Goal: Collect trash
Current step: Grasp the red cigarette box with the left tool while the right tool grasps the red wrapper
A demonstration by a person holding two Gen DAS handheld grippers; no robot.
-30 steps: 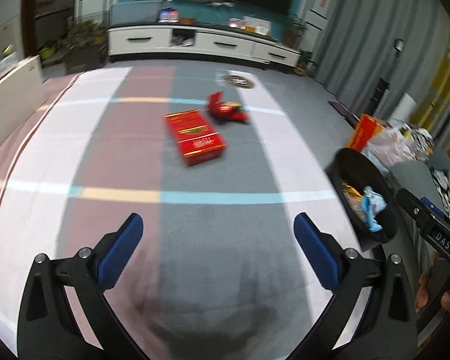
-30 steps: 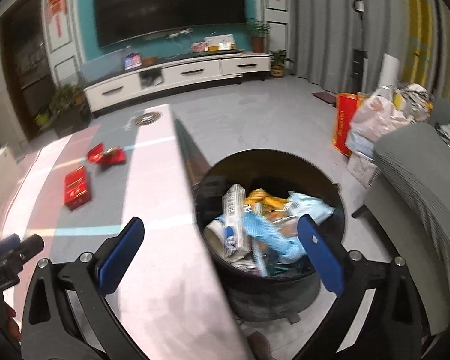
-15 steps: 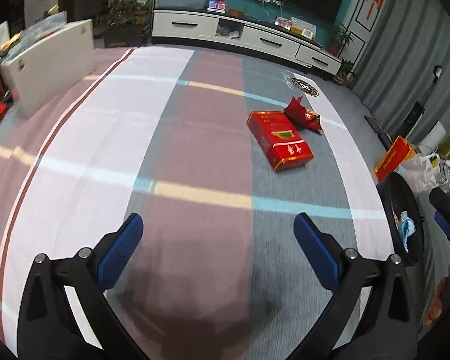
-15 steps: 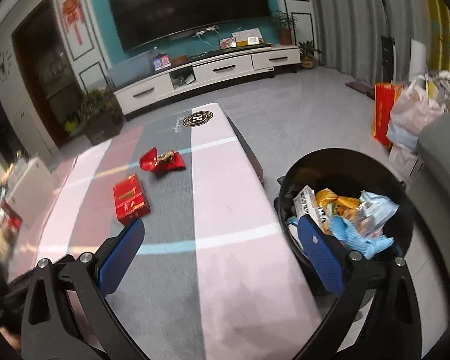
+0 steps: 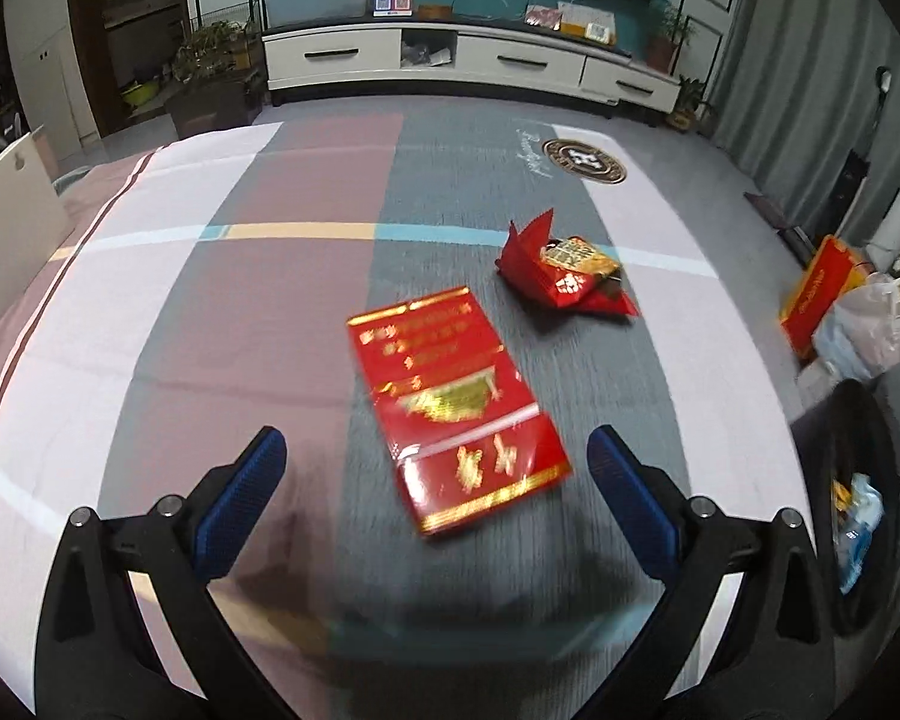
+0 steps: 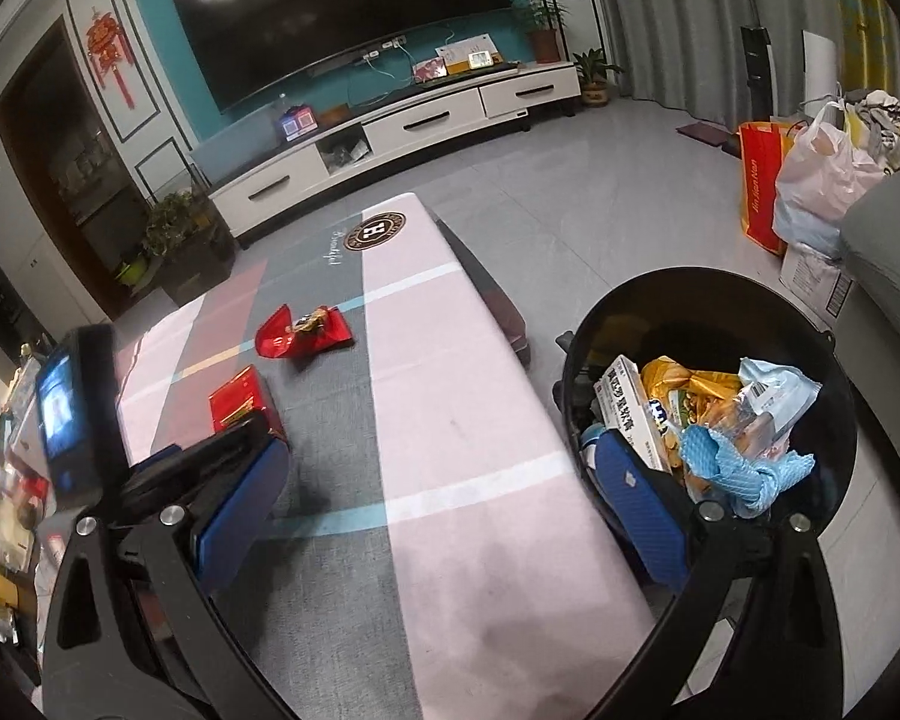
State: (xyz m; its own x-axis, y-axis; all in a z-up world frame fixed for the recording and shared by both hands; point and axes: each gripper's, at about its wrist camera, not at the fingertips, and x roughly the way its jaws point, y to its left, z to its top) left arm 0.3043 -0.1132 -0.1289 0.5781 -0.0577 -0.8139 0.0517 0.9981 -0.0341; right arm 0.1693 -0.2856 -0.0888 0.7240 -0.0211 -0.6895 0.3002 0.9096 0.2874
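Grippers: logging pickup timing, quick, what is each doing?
Left gripper: open, empty, red packet ahead between its fingers.
Right gripper: open, empty.

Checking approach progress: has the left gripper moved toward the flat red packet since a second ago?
Yes. The left gripper has closed in on the flat red packet, which now lies between its open fingers on the striped cloth.

A white TV cabinet [image 5: 450, 57] stands beyond the striped table [image 5: 222, 312], below a dark television [image 6: 342, 18].
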